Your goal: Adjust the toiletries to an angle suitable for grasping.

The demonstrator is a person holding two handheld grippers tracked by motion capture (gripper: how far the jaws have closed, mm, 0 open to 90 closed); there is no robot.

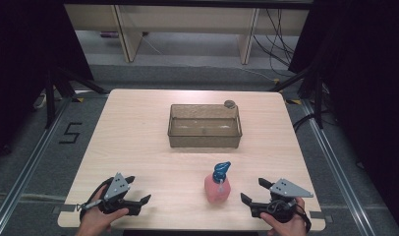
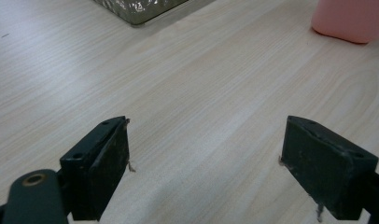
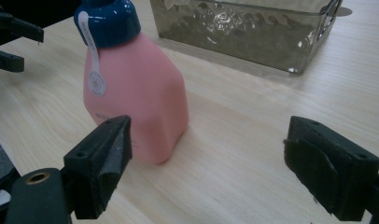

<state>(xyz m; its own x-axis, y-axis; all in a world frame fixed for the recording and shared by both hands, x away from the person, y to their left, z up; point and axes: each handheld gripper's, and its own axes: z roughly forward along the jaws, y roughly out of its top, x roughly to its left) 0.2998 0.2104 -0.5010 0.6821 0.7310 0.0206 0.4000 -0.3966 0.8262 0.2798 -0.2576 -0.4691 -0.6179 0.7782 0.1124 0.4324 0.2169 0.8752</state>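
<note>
A pink bottle (image 1: 217,189) with a blue cap stands upright on the wooden table (image 1: 138,132), near the front edge. In the right gripper view the pink bottle (image 3: 141,98) rises just beyond my left-hand jaw. A white tag hangs from its cap. My right gripper (image 1: 252,190) rests to the right of the bottle, open and holding nothing. My left gripper (image 1: 139,189) lies at the front left, open and empty, well apart from the bottle. In the left gripper view my left gripper (image 2: 204,154) has bare table between its jaws, and the bottle's base (image 2: 351,21) sits at the top right.
A clear, tinted plastic bin (image 1: 205,127) stands in the middle of the table, with a small round object (image 1: 230,103) at its back right corner. The bin (image 3: 243,28) lies beyond the bottle. The table's front edge is close behind both grippers.
</note>
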